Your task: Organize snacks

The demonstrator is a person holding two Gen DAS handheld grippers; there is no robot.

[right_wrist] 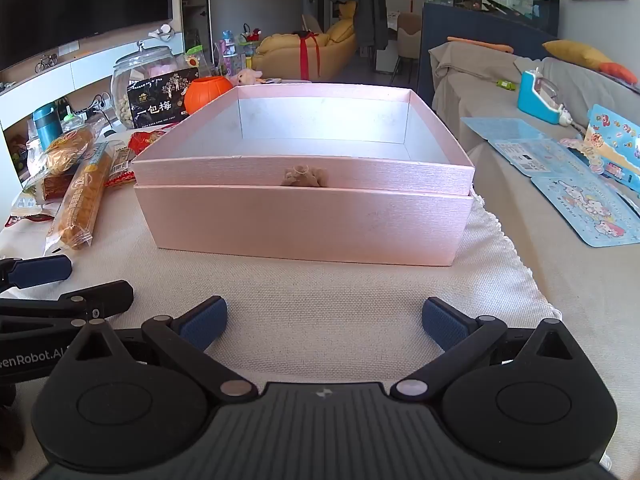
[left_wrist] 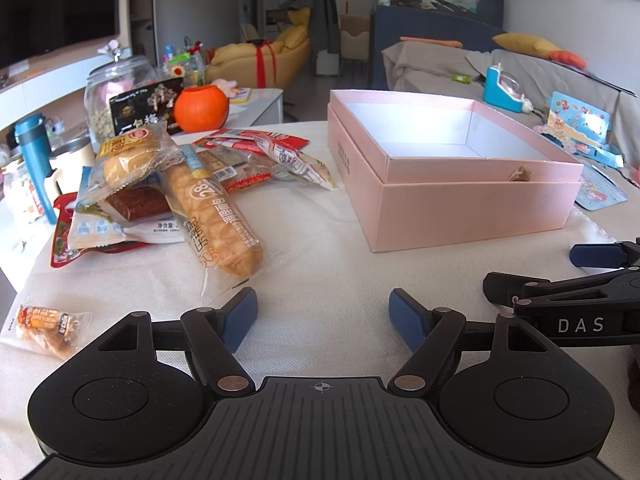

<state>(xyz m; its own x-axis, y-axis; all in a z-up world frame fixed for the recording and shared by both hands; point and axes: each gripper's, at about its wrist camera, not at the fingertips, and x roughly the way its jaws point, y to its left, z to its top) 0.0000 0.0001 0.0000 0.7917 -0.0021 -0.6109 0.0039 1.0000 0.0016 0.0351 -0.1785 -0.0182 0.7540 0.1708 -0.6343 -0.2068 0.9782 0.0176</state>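
A pile of wrapped snacks (left_wrist: pixel 168 184) lies on the white cloth at the left, with a long bread stick packet (left_wrist: pixel 218 220) on top. One small orange packet (left_wrist: pixel 46 326) sits apart near the front left edge. An open pink box (left_wrist: pixel 452 168) stands empty at the right; in the right wrist view the pink box (right_wrist: pixel 304 216) is straight ahead. My left gripper (left_wrist: pixel 323 318) is open over bare cloth, just short of the bread stick. My right gripper (right_wrist: pixel 324 324) is open in front of the box, holding nothing. Each gripper shows at the other view's edge.
A glass jar (left_wrist: pixel 116 92), a black snack bag (left_wrist: pixel 146 106) and an orange pumpkin pot (left_wrist: pixel 201 108) stand behind the pile. A teal bottle (left_wrist: pixel 34 156) and a cup are at the far left. Blue sticker cards (right_wrist: pixel 572 184) lie right of the box, by a covered sofa.
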